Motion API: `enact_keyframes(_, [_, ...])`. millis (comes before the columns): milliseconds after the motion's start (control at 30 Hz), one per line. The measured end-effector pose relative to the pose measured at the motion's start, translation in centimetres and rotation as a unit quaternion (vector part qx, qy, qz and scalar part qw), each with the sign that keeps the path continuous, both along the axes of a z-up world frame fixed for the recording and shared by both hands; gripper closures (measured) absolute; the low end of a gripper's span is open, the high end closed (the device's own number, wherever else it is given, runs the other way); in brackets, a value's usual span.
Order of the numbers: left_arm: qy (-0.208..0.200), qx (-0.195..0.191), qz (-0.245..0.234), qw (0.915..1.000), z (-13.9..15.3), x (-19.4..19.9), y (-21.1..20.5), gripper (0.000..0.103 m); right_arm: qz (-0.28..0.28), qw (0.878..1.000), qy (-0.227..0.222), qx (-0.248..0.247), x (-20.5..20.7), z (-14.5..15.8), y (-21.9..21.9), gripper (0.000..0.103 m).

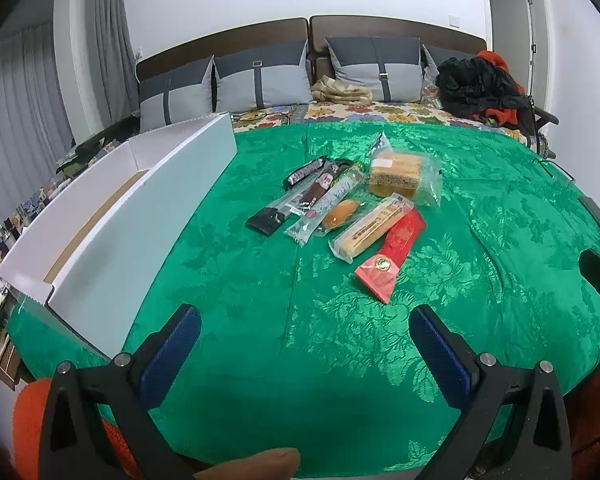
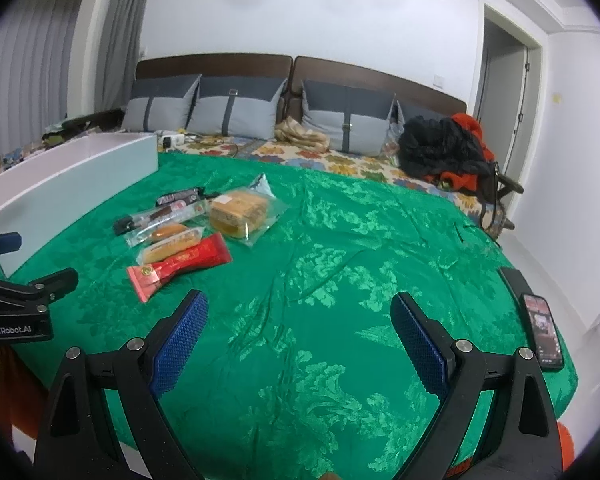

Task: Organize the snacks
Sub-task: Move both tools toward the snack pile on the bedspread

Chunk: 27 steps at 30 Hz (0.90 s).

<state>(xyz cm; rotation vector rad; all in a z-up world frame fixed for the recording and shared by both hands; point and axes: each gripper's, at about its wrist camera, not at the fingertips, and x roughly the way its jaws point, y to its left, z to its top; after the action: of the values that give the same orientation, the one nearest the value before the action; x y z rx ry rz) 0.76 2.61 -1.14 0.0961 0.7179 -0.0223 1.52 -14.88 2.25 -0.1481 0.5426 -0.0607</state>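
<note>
Several wrapped snacks lie in a cluster on the green cloth (image 1: 340, 360): a red packet (image 1: 392, 258) (image 2: 180, 266), a long yellow cake bar (image 1: 374, 226) (image 2: 172, 246), a small bun in clear wrap (image 1: 338, 212), dark bars (image 1: 312, 184) (image 2: 176, 198) and a bagged sponge cake (image 1: 402, 178) (image 2: 238, 212). A long white box (image 1: 112, 236) (image 2: 64, 184) stands open to their left. My left gripper (image 1: 304, 320) is open and empty, short of the snacks. My right gripper (image 2: 298, 308) is open and empty, right of the red packet.
A phone (image 2: 542, 330) lies at the cloth's right edge. Grey pillows (image 1: 260, 76) and a heap of black and red clothes (image 1: 484, 84) sit at the bed's head. The left gripper shows at the left edge of the right wrist view (image 2: 28, 280).
</note>
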Motion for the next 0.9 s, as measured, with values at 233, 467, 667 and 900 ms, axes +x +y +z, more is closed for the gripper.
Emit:
enact_keyframes(233, [0.017, -0.002, 0.008, 0.9998, -1.1, 0.2, 0.4, 0.000, -0.004, 1.000, 0.011, 0.001, 0.1, -0.6, -0.3, 0.008])
enact_keyframes(467, [0.032, 0.002, 0.010, 0.9994, -1.9, 0.7, 0.5, 0.000, -0.007, 1.000, 0.020, 0.004, 0.3, -1.0, -0.6, 0.008])
enact_keyframes(667, [0.043, 0.007, 0.013, 0.9990, -2.6, 1.1, 0.5, 0.000, -0.011, 1.000, 0.027, 0.009, 0.6, -1.3, -0.9, 0.008])
enact_keyframes(900, [0.089, 0.018, 0.016, 0.9958, -4.9, 3.8, 0.7, 0.000, -0.011, 0.999, 0.047, 0.020, 1.1, -2.1, -1.2, 0.008])
